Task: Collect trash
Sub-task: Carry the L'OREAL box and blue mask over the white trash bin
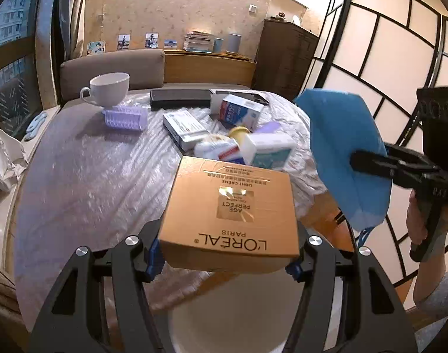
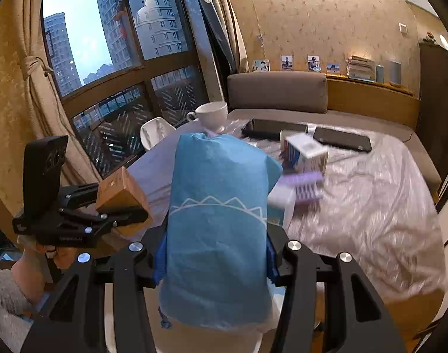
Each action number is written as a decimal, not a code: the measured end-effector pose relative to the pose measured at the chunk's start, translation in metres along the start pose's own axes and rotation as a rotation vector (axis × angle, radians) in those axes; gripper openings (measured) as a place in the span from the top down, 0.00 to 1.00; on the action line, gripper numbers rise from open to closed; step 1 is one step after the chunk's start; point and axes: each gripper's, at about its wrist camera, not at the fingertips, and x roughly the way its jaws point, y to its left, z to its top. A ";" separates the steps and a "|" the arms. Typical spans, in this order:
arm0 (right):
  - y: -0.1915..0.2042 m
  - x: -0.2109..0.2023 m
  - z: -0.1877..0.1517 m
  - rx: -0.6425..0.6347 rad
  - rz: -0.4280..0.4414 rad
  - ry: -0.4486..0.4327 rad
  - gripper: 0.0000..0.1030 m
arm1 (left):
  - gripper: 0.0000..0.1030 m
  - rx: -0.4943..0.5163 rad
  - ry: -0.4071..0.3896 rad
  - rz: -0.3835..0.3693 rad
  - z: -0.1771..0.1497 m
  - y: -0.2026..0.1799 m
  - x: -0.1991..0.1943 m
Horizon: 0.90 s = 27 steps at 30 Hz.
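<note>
My left gripper (image 1: 224, 260) is shut on a tan L'Oréal carton (image 1: 232, 206) and holds it above the near edge of the round table (image 1: 85, 182). The carton also shows in the right wrist view (image 2: 121, 197), held at the left. My right gripper (image 2: 215, 261) is shut on a blue cloth bag (image 2: 218, 223), which hangs at the right of the left wrist view (image 1: 344, 156). Several small cartons lie on the table: a blue and white one (image 1: 240, 113), a flat grey one (image 1: 184, 126), a white and teal one (image 1: 268, 150).
A white cup (image 1: 109, 88), a purple hair roller (image 1: 125, 117) and a dark flat device (image 1: 181, 98) sit on the table's plastic cover. A white round bin (image 1: 232, 329) stands below the grippers. A sofa, a window and a sliding screen surround the table.
</note>
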 end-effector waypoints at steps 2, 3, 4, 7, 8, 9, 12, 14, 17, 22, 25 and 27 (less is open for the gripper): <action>0.004 -0.004 -0.010 0.002 0.002 0.011 0.52 | 0.39 -0.006 0.007 -0.007 -0.007 -0.003 -0.003; 0.006 -0.004 -0.013 -0.002 0.000 0.015 0.52 | 0.39 -0.007 0.012 -0.010 -0.011 -0.004 -0.004; 0.008 -0.006 -0.019 -0.007 -0.003 0.020 0.52 | 0.39 -0.009 0.016 -0.011 -0.015 -0.005 -0.005; 0.013 -0.006 -0.032 -0.014 0.004 0.042 0.52 | 0.39 -0.010 0.030 -0.003 -0.029 -0.009 -0.008; 0.015 -0.006 -0.035 -0.017 0.006 0.050 0.52 | 0.39 -0.009 0.033 -0.002 -0.032 -0.010 -0.009; 0.018 -0.005 -0.041 -0.021 0.005 0.062 0.52 | 0.39 -0.009 0.039 0.002 -0.036 -0.011 -0.010; 0.024 -0.004 -0.055 -0.032 0.006 0.086 0.52 | 0.39 -0.010 0.056 0.004 -0.048 -0.013 -0.010; 0.028 -0.003 -0.064 -0.030 0.008 0.102 0.52 | 0.39 -0.015 0.068 0.005 -0.054 -0.013 -0.010; 0.031 -0.001 -0.077 -0.023 0.013 0.124 0.52 | 0.39 -0.035 0.092 -0.010 -0.065 -0.013 -0.008; 0.034 0.004 -0.093 -0.018 0.004 0.160 0.52 | 0.39 -0.042 0.114 -0.009 -0.079 -0.015 -0.003; 0.034 0.008 -0.100 -0.010 0.000 0.178 0.52 | 0.39 -0.046 0.127 -0.009 -0.084 -0.017 0.000; 0.034 0.012 -0.104 -0.003 0.001 0.190 0.52 | 0.39 -0.046 0.137 -0.008 -0.088 -0.017 0.003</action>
